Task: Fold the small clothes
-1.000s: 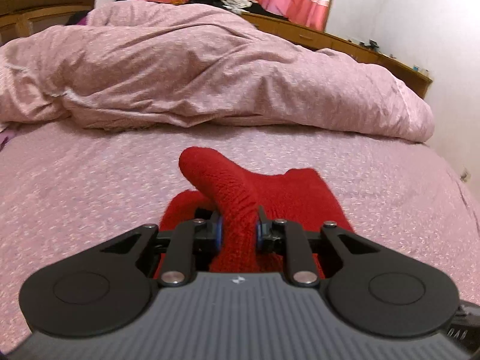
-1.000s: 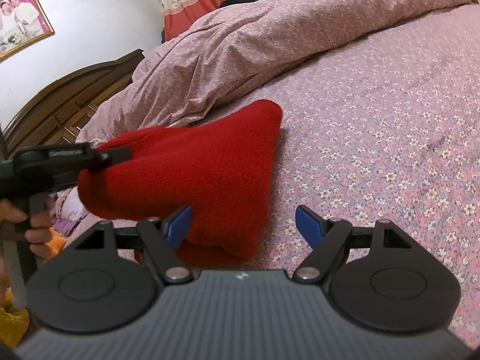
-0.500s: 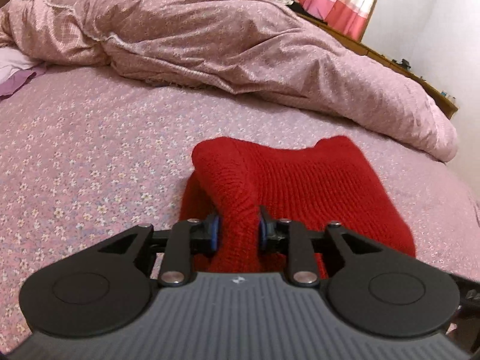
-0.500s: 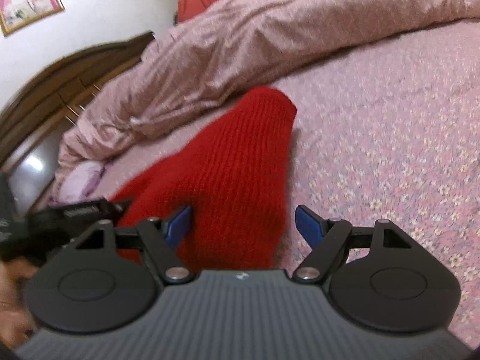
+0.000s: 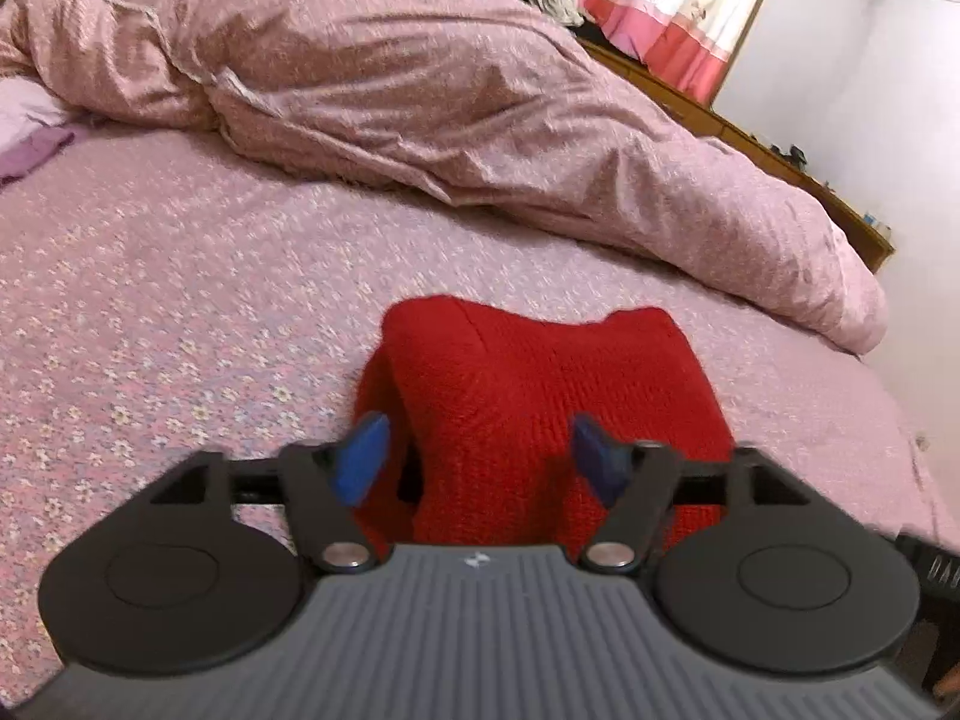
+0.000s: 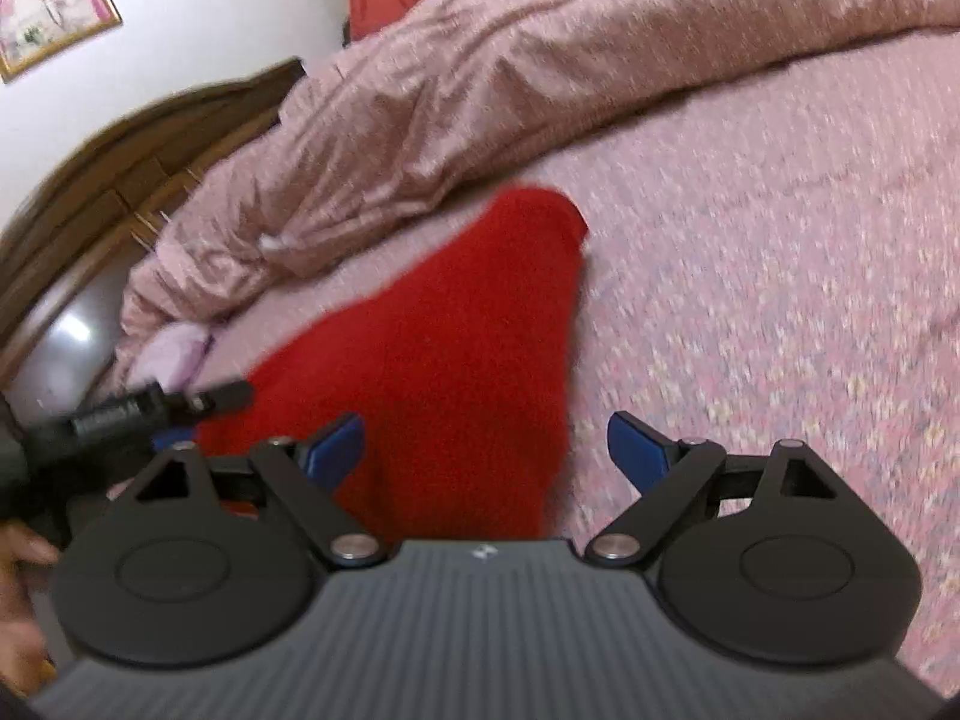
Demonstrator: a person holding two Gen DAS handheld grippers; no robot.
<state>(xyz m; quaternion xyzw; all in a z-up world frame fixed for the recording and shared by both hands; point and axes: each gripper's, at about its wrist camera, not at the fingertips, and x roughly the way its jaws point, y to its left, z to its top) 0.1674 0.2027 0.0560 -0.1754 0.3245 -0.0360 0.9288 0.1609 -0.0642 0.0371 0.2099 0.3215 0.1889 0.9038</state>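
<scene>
A red knitted garment (image 5: pixel 540 396) lies folded over on the pink flowered bedsheet (image 5: pixel 180 276). My left gripper (image 5: pixel 480 450) has its jaws opening wide; a fold of the red knit stands between the blue pads (image 5: pixel 363 456), which no longer press on it. In the right wrist view the same red garment (image 6: pixel 456 348) stretches away to a rounded far end. My right gripper (image 6: pixel 486 450) is also opening, with the garment's near end between its pads but untouched. The left gripper (image 6: pixel 138 414) shows at that view's left edge, held by a hand (image 6: pixel 18 588).
A crumpled pink duvet (image 5: pixel 420 102) is heaped across the far side of the bed. A dark wooden headboard (image 6: pixel 120 180) and a framed picture (image 6: pixel 48 0) are on the left. Red-and-cream curtains (image 5: pixel 648 6) hang behind, above a wooden ledge (image 5: pixel 780 162).
My left gripper let go of the red fold it was pinching and its jaws spread wide. The lifted fold sank onto the garment. My right gripper widened slightly.
</scene>
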